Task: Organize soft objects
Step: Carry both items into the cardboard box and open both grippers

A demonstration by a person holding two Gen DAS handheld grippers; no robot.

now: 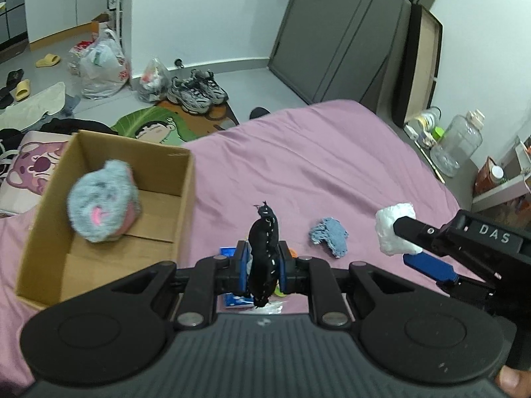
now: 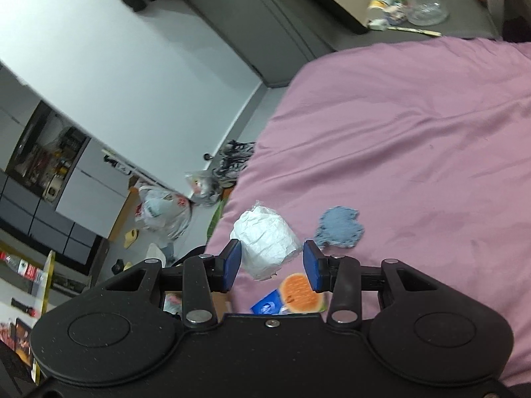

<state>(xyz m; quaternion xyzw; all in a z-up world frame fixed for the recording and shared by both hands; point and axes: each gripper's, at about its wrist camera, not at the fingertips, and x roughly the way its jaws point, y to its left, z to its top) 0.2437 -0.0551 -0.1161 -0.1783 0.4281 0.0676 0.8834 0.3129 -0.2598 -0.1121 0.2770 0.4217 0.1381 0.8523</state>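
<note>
My left gripper is shut on a black soft item and holds it above the pink bed sheet. To its left stands an open cardboard box with a grey-blue plush toy inside. My right gripper is open, its blue pads on either side of a white crumpled soft ball; it also shows in the left wrist view. A blue-grey knitted piece lies on the sheet, also in the left wrist view. An orange watermelon-slice item lies under the right gripper.
A blue packet lies by the watermelon item. Off the bed are sneakers, plastic bags, a green floor mat and slippers. A clear jar and a shelf stand at the right.
</note>
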